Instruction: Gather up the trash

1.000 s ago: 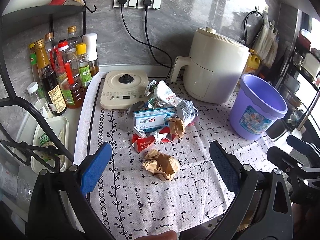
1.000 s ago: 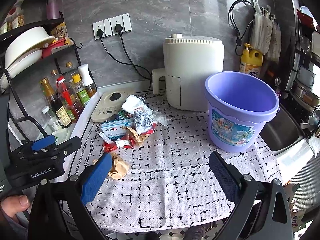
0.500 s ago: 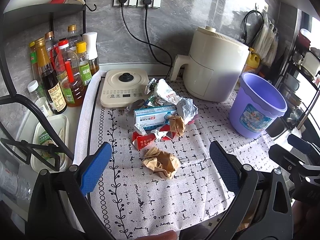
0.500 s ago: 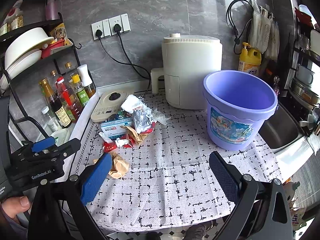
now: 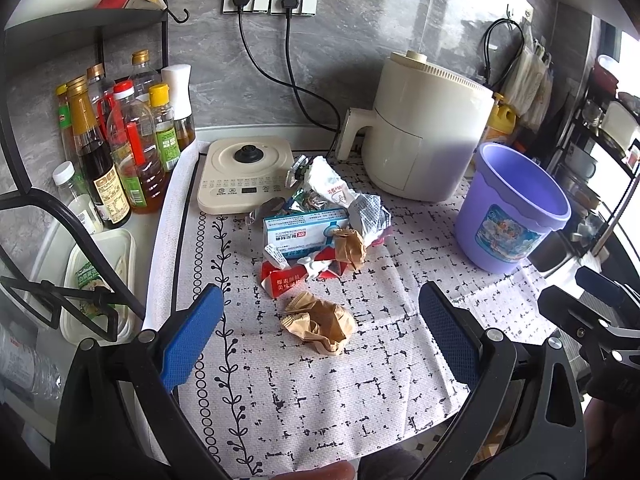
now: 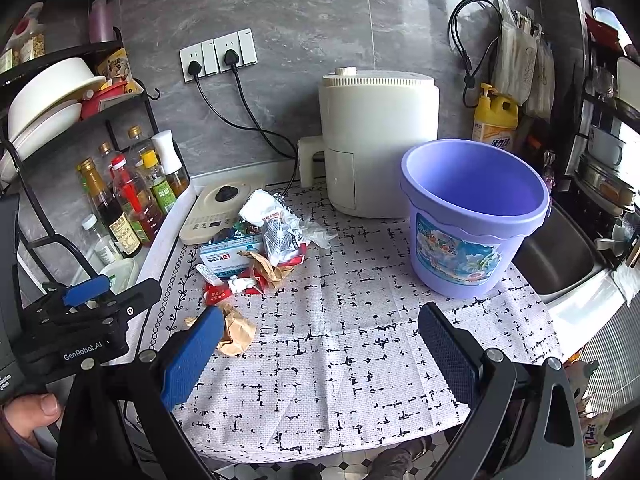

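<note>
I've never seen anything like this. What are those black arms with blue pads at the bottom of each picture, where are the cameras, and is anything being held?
No robot here: a person holds two hand tools, each a two-finger gripper with a fisheye camera looking along its fingers. One picture comes from the left gripper, the other from the right gripper. Both are open and hold nothing. On the patterned cloth lies a trash pile, with a crumpled brown paper nearest. The empty purple bucket stands to the right.
</note>
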`<state>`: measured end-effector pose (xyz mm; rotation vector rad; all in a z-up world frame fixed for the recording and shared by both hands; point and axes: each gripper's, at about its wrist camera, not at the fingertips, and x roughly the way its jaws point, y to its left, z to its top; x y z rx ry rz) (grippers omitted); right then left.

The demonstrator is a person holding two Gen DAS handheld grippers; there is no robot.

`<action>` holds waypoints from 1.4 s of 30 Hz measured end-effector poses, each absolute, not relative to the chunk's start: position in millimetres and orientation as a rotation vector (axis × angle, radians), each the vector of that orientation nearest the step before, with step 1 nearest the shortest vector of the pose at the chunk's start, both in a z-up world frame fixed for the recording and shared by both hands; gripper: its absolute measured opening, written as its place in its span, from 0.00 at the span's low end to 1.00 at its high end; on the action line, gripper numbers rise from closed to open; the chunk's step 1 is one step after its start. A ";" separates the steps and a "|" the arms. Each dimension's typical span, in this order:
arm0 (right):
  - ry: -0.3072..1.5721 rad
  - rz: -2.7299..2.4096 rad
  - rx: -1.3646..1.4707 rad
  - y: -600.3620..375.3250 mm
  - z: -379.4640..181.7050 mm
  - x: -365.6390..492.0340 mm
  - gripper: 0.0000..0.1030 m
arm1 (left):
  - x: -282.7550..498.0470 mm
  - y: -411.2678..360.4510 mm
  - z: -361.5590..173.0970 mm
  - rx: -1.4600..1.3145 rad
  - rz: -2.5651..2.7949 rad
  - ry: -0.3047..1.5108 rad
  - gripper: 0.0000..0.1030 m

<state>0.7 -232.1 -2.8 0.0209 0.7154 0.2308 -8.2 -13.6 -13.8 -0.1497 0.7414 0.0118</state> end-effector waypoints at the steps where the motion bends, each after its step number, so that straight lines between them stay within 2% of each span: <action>1: 0.716 0.230 0.023 -233.0 -3.2 0.3 0.92 | -8.5 -14.8 -14.1 -0.146 0.010 0.740 0.94; 29: 0.834 0.369 -0.040 -200.1 -47.3 30.4 0.92 | 3.1 18.1 -50.7 -0.211 0.164 0.790 0.93; 38: 0.892 0.449 -0.071 -177.0 -73.9 52.8 0.87 | 16.1 31.7 -71.8 -0.225 0.221 0.828 0.83; 40: 0.902 0.473 -0.072 -172.3 -79.1 57.0 0.84 | 19.6 36.2 -76.1 -0.232 0.227 0.836 0.77; 42: 0.912 0.489 -0.074 -167.5 -84.9 61.8 0.82 | 22.7 40.3 -80.4 -0.235 0.236 0.843 0.75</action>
